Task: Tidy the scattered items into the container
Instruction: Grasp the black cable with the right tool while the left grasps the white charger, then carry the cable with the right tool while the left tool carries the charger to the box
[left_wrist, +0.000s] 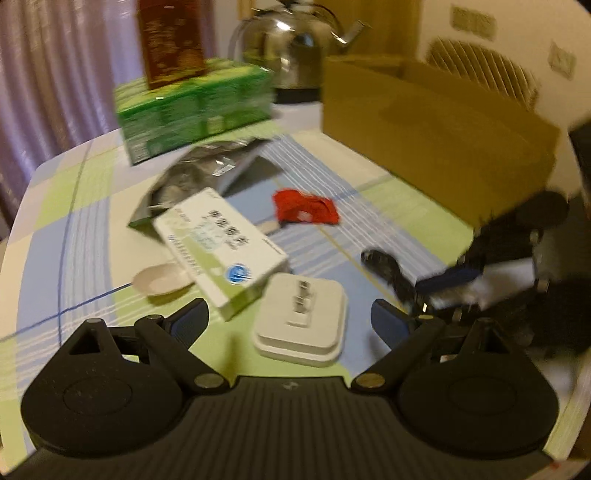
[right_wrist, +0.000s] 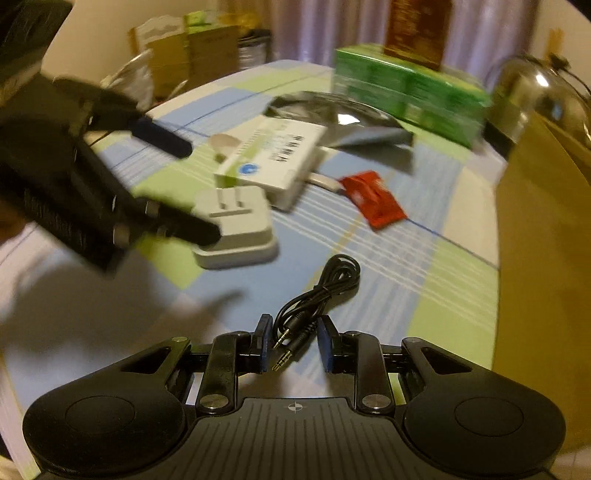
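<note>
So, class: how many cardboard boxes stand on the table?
1: the open brown cardboard box stands at the table's right side, beside the kettle. More cardboard boxes sit beyond the table; others may be hidden.

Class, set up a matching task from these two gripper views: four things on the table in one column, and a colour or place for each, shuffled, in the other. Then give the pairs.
Things
1. packet
2. cable
3. adapter
4. green carton

Descriptions
A. between the right gripper's open jaws
B. red
C. has a brown box standing on it
D. white, in front of the left gripper

Pairs: 1-B, 2-A, 3-D, 4-C
</note>
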